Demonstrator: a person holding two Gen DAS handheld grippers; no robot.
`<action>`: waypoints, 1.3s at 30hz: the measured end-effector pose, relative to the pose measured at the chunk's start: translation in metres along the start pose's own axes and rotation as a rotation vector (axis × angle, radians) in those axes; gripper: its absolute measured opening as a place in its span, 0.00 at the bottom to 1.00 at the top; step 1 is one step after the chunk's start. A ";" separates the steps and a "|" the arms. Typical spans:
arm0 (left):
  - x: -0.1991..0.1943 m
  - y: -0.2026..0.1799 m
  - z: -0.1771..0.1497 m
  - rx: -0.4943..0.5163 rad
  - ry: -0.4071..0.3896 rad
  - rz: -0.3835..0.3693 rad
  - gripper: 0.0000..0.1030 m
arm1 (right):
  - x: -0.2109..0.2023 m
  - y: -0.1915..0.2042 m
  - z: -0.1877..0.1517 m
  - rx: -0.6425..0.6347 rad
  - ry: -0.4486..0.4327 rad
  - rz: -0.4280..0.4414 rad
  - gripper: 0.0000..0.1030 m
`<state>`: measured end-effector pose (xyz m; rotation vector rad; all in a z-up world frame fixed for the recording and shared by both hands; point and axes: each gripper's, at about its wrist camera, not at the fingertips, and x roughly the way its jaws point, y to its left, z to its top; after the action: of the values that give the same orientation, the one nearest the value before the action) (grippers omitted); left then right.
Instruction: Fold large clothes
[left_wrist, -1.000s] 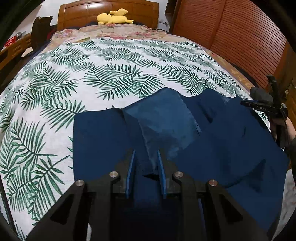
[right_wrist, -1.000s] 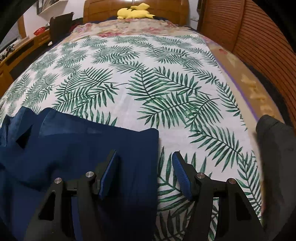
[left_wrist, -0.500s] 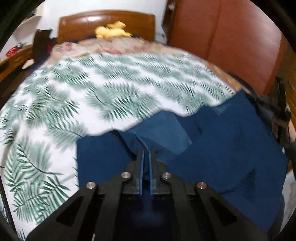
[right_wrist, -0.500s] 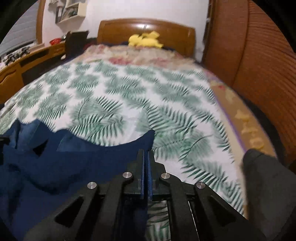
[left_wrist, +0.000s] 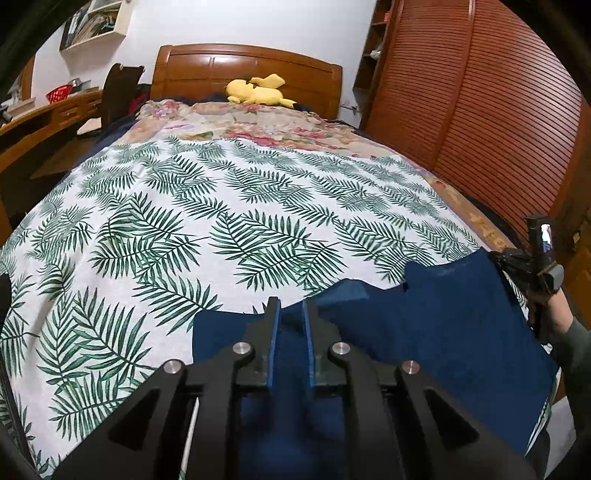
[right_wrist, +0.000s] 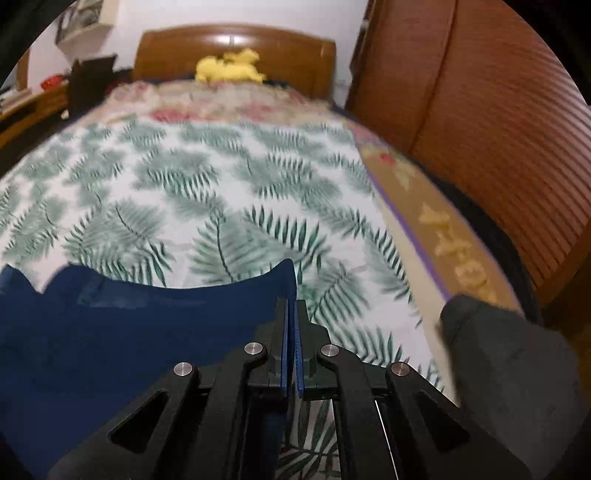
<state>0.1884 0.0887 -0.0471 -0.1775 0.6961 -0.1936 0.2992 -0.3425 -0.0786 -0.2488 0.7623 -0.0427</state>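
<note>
Left claw (left_wrist: 290, 317) had just been opening a little, pads slightly apart, with a bunch of the blue garment (left_wrist: 443, 332) sitting between them; whether the pads gripped it was hard to tell, it looked like a loose pinch. Right claw (right_wrist: 291, 314) was pressed together on the garment's corner, cloth pulled up into a peak at the pads. The garment lay at the near end of the bed (left_wrist: 221, 221), near edge raised by both claws, the rest draped on the leaf-print sheet.

To do this lift well, I'd judge: re-tighten the left pinch, keep both claws level and the edge taut between them, then carry it forward evenly so the fold lands square.

Further out: a floral quilt (left_wrist: 258, 125), a yellow plush toy (left_wrist: 258, 92) by the wooden headboard (left_wrist: 207, 70), a slatted wardrobe (left_wrist: 480, 110) on the right, a desk (left_wrist: 44, 122) on the left.
</note>
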 end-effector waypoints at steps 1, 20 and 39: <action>-0.003 -0.002 -0.002 0.008 0.000 -0.008 0.11 | 0.000 -0.001 -0.002 0.005 0.003 -0.020 0.00; -0.090 -0.077 -0.051 0.173 -0.069 -0.054 0.18 | -0.134 0.042 -0.069 -0.099 -0.050 0.276 0.37; -0.130 -0.126 -0.112 0.224 -0.065 -0.038 0.19 | -0.193 0.078 -0.154 -0.170 -0.012 0.400 0.38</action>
<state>0.0031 -0.0133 -0.0228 0.0169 0.6017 -0.2993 0.0489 -0.2737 -0.0736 -0.2544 0.7930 0.4027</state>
